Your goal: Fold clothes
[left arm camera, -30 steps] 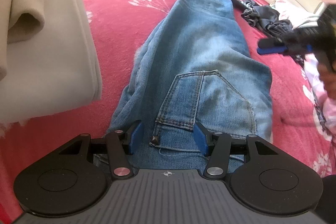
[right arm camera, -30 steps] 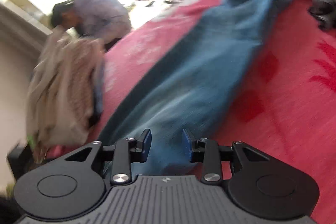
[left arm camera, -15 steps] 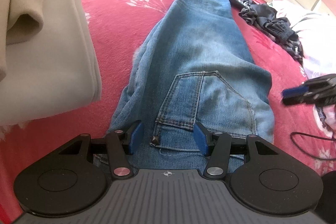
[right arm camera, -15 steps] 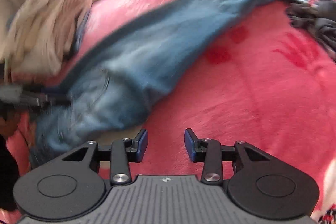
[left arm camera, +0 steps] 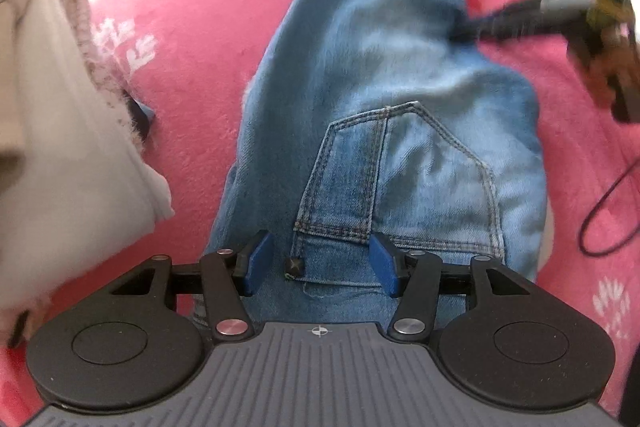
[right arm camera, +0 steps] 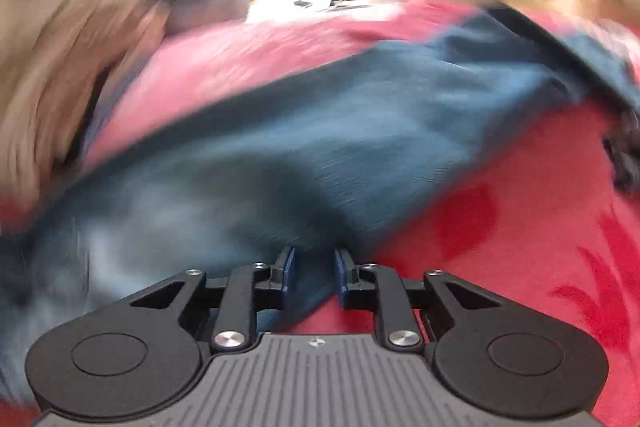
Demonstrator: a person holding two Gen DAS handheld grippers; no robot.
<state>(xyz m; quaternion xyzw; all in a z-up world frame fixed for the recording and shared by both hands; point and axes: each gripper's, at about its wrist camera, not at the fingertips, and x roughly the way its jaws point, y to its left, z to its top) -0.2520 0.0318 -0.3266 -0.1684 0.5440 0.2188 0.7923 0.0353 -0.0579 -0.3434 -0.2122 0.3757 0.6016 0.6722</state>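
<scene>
Right wrist view: right hand-held gripper (right arm camera: 314, 273) closing on jeans (right arm camera: 320, 131); no legible writing.

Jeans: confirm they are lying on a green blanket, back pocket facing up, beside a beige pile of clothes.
Not quite. The jeans lie on a pink-red blanket, not a green one; the left wrist view shows it plainly. The rest holds: the back pocket faces up and the beige pile of clothes sits beside them.

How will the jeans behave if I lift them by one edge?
The jeans will probably drape and sag, since they already lie creased on the blanket. Doubled denim with seams and a pocket looks fairly heavy. The right gripper, closing over their edge, may catch only one layer.
</scene>
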